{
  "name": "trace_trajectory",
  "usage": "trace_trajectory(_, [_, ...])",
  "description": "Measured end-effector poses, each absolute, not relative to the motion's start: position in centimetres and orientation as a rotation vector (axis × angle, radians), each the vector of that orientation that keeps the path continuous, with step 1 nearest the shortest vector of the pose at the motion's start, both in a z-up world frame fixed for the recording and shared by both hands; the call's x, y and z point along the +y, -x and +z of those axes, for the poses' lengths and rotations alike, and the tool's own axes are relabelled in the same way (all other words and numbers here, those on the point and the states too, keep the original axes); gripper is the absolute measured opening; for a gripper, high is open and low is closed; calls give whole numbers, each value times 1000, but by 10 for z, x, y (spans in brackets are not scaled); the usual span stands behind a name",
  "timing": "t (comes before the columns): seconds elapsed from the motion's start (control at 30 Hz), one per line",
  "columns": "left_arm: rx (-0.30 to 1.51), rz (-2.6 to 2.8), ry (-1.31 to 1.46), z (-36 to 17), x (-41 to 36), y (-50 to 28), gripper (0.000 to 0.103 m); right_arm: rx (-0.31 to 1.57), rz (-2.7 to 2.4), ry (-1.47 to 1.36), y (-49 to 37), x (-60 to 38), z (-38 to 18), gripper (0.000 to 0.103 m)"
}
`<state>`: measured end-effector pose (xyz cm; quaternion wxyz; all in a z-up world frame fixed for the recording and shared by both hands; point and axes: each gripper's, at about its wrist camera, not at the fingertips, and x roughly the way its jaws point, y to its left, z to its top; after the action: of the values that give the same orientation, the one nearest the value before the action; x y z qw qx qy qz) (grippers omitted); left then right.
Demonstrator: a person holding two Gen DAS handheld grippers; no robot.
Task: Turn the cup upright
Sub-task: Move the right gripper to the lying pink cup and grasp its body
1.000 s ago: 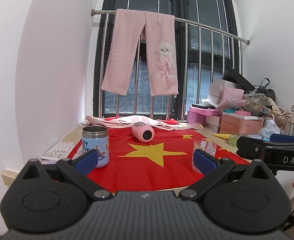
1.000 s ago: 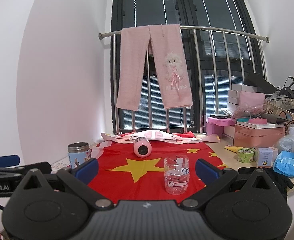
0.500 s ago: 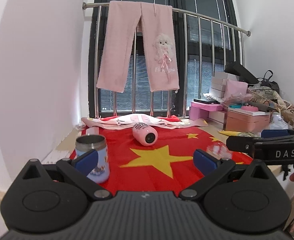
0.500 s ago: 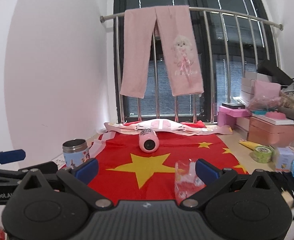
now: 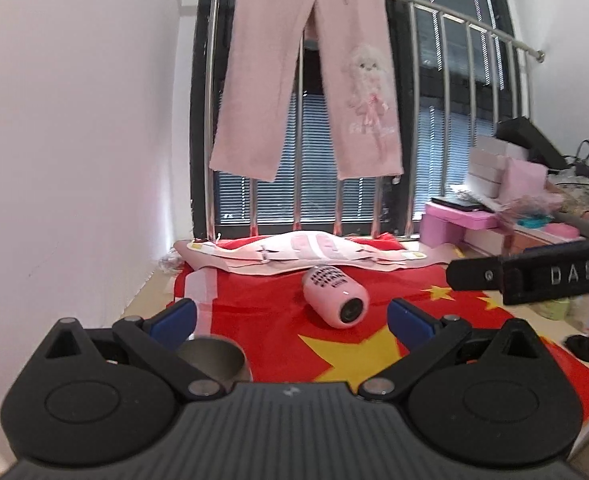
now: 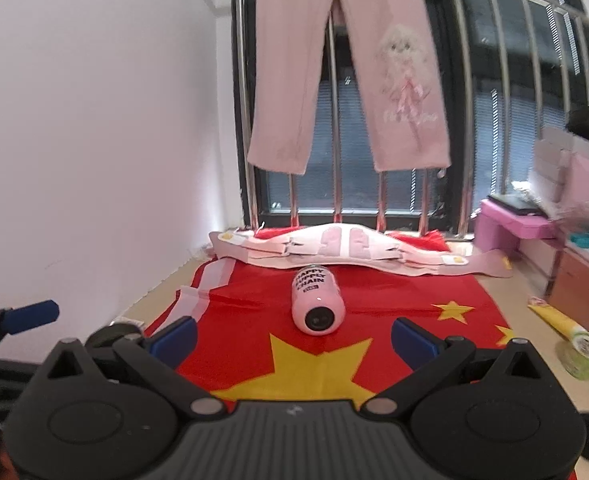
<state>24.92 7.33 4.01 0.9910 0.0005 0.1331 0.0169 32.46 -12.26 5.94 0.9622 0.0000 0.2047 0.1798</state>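
A pink cup (image 5: 336, 297) with black lettering lies on its side on the red flag cloth (image 5: 262, 320), its open mouth toward me. It also shows in the right wrist view (image 6: 315, 305), straight ahead. My left gripper (image 5: 292, 318) is open and empty, short of the cup. My right gripper (image 6: 292, 338) is open and empty, with the cup just beyond and between its blue pads. The right gripper's body (image 5: 534, 274) crosses the right side of the left wrist view.
A steel-rimmed mug (image 5: 210, 358) stands right under my left finger. Folded pink and white cloth (image 6: 334, 250) lies behind the cup by the railing (image 6: 334, 120). Pink trousers hang on the rail. Boxes (image 6: 534, 224) and a green tape roll (image 6: 584, 354) crowd the right.
Both grippers have moved forward toward the pink cup. The clear plastic cup has dropped out of both views, and the mug now sits right under my left finger.
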Motion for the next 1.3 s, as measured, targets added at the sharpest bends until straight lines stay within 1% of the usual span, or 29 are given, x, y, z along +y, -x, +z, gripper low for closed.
trace_trajectory(0.23, [335, 35, -23, 47, 82, -325, 103, 553, 374, 51, -425, -97, 78, 103])
trace_trajectory(0.47, [518, -7, -46, 52, 87, -408, 103, 716, 385, 100, -523, -78, 77, 103])
trace_trajectory(0.67, [703, -38, -93, 43, 84, -468, 103, 870, 394, 162, -595, -54, 52, 103])
trace_trajectory(0.97, [845, -38, -108, 15, 90, -525, 103, 1027, 397, 197, -669, -32, -5, 102])
trace_trajectory(1.07, [880, -24, -99, 6, 95, -540, 103, 1079, 398, 200, -687, -25, -28, 100])
trace_trajectory(1.13, [907, -11, -82, 1, 98, -548, 103, 1100, 404, 196, -694, -21, -40, 95])
trace_trajectory(1.2, [924, 7, -78, -4, 102, -555, 103, 1121, 412, 198, -700, -18, -52, 92])
trace_trajectory(1.23, [929, 13, -71, -5, 104, -558, 103, 1133, 420, 200, -702, -17, -57, 86])
trace_trajectory(1.3, [941, 16, -58, -9, 108, -564, 103, 1142, 443, 174, -702, -17, -63, 84])
